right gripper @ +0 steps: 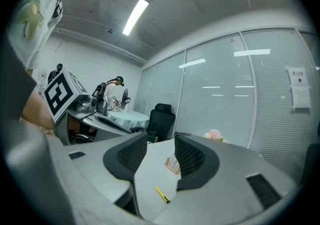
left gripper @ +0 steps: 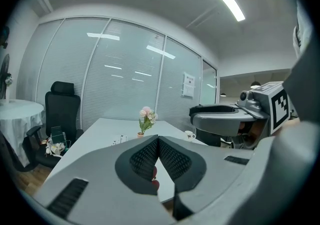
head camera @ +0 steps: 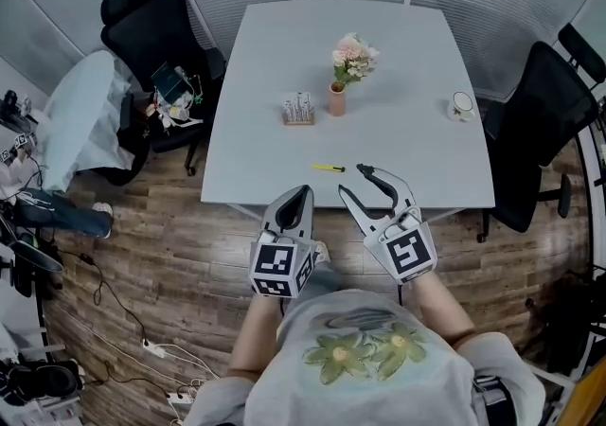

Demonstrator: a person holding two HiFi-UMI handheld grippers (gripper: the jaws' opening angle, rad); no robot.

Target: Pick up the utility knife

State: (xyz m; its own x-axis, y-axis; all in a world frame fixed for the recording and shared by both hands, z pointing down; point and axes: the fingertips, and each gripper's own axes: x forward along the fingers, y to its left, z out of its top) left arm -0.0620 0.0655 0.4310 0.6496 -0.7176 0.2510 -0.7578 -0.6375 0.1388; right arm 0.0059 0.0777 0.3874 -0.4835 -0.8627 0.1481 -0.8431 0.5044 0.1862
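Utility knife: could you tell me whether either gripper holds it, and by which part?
Nothing is held. The utility knife lies free on the table before the open right gripper; the left gripper is shut, empty.

Grey left tongs [head camera: 304,190] and right tongs [head camera: 352,179] bear black-white marker cubes [head camera: 281,268].

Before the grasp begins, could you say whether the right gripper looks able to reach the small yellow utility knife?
Probably yes: the right gripper is open and empty, and the small yellow utility knife lies alone on the white table just ahead of it, with nothing in between.
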